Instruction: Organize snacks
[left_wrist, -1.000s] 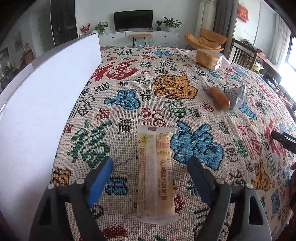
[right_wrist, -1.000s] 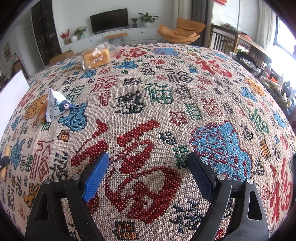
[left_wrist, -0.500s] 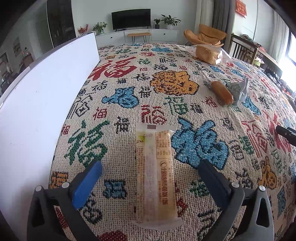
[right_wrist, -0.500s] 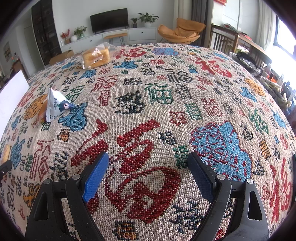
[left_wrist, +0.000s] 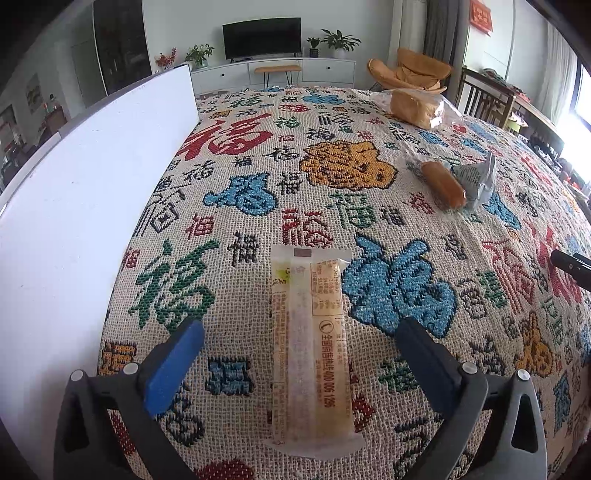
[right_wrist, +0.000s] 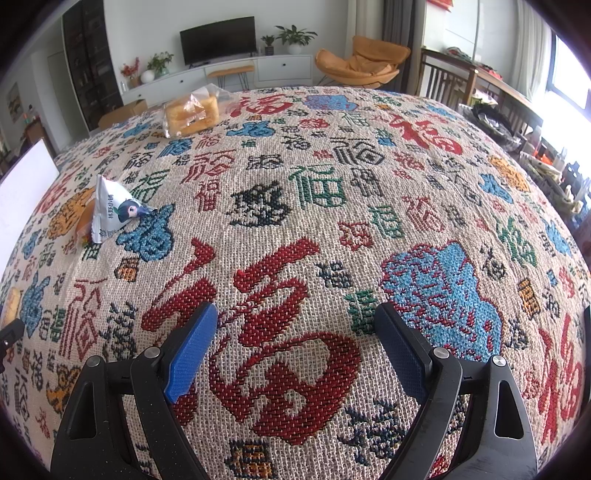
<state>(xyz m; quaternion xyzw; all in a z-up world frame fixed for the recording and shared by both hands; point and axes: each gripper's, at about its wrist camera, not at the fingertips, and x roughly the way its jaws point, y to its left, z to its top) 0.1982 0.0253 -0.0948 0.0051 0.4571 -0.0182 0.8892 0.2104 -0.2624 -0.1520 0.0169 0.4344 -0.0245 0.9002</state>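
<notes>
A long pale wrapped snack bar (left_wrist: 309, 347) lies flat on the patterned cloth, lengthwise between the wide-open blue pads of my left gripper (left_wrist: 299, 339); neither pad touches it. Farther right in the left wrist view lie an orange sausage-shaped snack (left_wrist: 443, 183) and a small grey-white pouch (left_wrist: 476, 181) side by side. A clear bag of bread (left_wrist: 419, 107) sits at the far side. My right gripper (right_wrist: 295, 343) stands open over bare cloth, holding nothing. The pouch (right_wrist: 112, 208) and the bread bag (right_wrist: 190, 114) also show in the right wrist view.
A tall white board (left_wrist: 74, 206) stands along the left edge of the table in the left wrist view. The right gripper's dark tip (left_wrist: 570, 264) pokes in at the right edge. Chairs (right_wrist: 461, 85) and a TV cabinet (right_wrist: 258, 68) stand beyond the table.
The left gripper's jaws have spread wider around the snack bar, which stays flat on the cloth. The right gripper has not moved.
</notes>
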